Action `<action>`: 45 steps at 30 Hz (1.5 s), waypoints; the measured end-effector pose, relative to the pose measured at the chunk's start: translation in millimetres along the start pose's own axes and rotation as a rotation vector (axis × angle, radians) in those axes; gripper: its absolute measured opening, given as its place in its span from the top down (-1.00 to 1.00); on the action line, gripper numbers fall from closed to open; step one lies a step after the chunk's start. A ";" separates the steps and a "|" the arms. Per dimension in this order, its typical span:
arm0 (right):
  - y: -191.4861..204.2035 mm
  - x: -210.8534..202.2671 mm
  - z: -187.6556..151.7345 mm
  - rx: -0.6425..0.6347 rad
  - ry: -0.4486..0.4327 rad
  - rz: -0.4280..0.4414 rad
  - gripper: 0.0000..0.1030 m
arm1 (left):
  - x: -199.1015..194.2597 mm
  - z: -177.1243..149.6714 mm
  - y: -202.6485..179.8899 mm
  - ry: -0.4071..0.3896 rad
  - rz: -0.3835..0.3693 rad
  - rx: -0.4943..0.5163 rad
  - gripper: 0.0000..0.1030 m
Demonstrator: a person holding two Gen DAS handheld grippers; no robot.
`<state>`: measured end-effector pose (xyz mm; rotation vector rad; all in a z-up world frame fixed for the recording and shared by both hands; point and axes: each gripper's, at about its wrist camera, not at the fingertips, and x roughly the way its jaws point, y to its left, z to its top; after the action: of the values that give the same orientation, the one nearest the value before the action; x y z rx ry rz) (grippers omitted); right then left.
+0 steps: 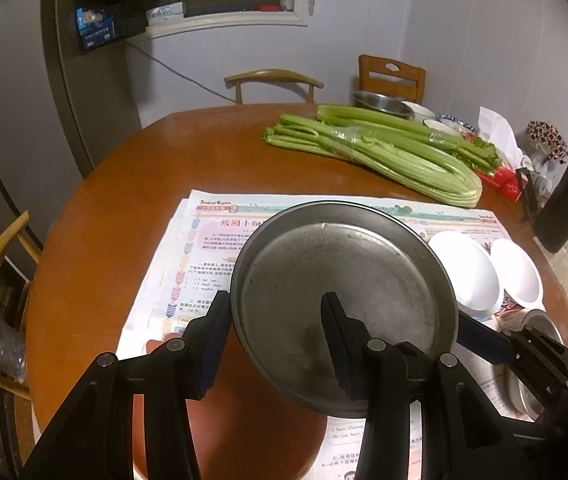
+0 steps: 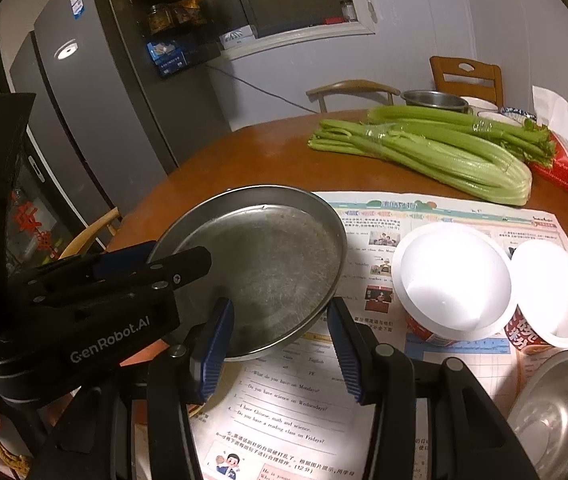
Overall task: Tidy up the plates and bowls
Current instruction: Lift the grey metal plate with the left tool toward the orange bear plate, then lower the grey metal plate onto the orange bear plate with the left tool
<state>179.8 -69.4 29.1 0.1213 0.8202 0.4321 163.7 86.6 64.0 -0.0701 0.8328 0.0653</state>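
Left gripper (image 1: 280, 312) pinching steel plate (image 1: 340, 280) rim, one finger inside, one outside, plate tilted over the newspaper (image 2: 424, 216); right gripper (image 2: 280, 332) jaws spread, empty, just beside plate's near edge, two white bowls (image 2: 456, 276) right of plate.

Bare tabletop (image 1: 132, 184) left of newspaper (celery (image 1: 384, 152) and paper bowls (image 2: 454, 280) crowding right).

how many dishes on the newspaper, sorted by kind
metal plate: 1
white paper bowls: 2
steel bowl: 1
total: 4
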 end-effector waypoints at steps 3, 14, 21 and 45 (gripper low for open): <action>4.7 -5.9 -0.8 -0.009 -0.008 0.004 0.05 | -7.4 -2.0 1.8 -0.004 0.002 0.001 0.09; 23.9 -21.6 -3.1 -0.054 -0.030 0.022 0.05 | -35.1 -11.9 15.7 -0.035 0.019 -0.029 0.09; 37.3 -30.0 -4.5 -0.089 -0.039 0.029 0.04 | -51.0 -20.0 25.4 -0.052 0.022 -0.050 0.09; 80.9 -3.3 -41.1 -0.214 0.115 0.099 0.04 | -50.1 -89.5 75.0 0.021 0.063 -0.167 0.09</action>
<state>121.5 0.2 25.2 -0.0625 0.8777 0.6220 57.7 151.9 38.4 -0.2020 0.8497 0.1940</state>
